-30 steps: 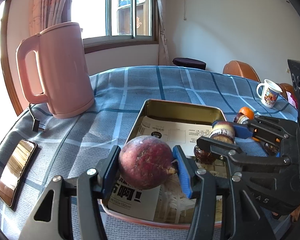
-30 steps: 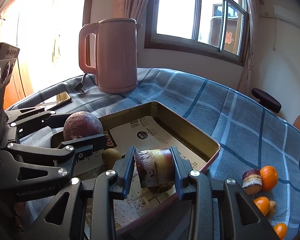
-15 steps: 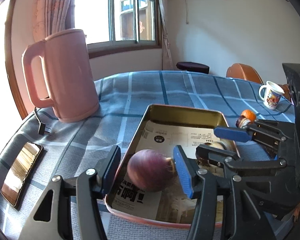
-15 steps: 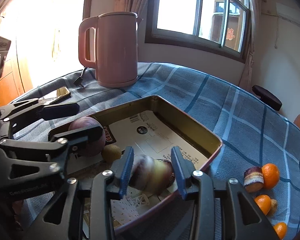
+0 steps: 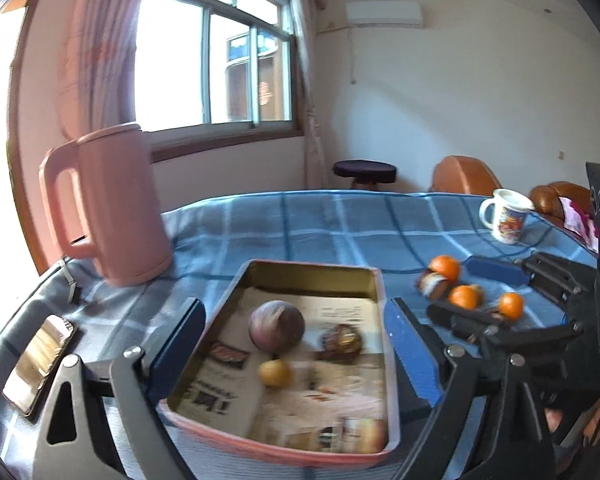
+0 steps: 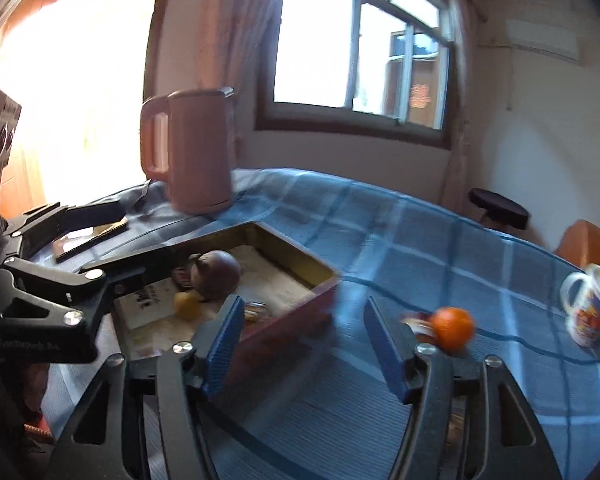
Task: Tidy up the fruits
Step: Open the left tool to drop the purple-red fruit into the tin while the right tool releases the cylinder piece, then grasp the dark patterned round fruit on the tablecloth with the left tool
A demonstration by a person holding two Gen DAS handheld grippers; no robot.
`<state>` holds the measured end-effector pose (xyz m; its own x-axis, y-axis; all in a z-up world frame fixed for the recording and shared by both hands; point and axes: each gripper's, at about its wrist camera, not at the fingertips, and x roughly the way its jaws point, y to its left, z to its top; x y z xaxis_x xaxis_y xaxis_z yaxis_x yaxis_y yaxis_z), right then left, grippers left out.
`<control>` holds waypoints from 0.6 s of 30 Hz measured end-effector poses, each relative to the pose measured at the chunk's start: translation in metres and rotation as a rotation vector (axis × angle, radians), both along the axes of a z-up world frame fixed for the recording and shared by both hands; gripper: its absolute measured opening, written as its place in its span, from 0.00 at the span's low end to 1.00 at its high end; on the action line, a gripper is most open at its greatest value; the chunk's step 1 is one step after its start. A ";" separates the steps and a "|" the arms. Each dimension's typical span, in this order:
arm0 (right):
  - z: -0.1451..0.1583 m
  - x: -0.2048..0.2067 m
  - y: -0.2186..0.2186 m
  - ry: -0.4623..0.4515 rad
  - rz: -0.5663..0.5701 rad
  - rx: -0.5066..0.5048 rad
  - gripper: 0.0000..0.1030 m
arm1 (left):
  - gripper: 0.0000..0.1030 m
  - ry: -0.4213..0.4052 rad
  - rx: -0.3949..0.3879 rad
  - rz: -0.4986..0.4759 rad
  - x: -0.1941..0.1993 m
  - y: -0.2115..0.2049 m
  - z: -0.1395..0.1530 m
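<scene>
The metal tray (image 5: pixel 374 280) sits on the blue checked tablecloth (image 5: pixel 340 224). The left gripper (image 5: pixel 296 356) has just been opening and now stands spread wide with nothing between its blue pads; the purple passion fruit (image 5: pixel 276 330) lies in the tray, just ahead of it. The right gripper (image 6: pixel 304 344) has just been opening too, empty, at the tray's right edge. Three fruits lie in the tray: the purple one, a small yellow fruit (image 5: pixel 275 373) and a dark brown piece (image 5: pixel 342 342). Right of the tray lie three oranges (image 5: pixel 444 267) and one cut piece (image 5: pixel 430 285).
</scene>
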<state>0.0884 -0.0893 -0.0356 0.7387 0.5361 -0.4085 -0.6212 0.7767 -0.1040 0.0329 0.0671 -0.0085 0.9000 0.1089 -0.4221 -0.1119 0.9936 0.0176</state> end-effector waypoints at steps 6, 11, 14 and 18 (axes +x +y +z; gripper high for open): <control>-0.001 0.013 -0.065 -0.023 -0.205 0.012 0.69 | 0.91 0.029 0.014 -0.095 0.015 -0.042 -0.002; -0.011 0.025 -0.097 0.001 -0.307 0.000 0.70 | 0.91 0.098 0.011 -0.185 0.035 -0.080 -0.014; -0.014 0.027 -0.108 0.017 -0.339 0.001 0.70 | 0.90 0.150 0.000 -0.231 0.048 -0.101 -0.022; -0.015 0.031 -0.124 0.042 -0.373 0.029 0.70 | 0.90 0.195 0.000 -0.281 0.062 -0.127 -0.027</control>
<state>0.1198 -0.2137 -0.0506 0.8685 0.2449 -0.4310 -0.2982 0.9526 -0.0597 0.0947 -0.0595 -0.0360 0.7968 -0.1325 -0.5895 0.1721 0.9850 0.0113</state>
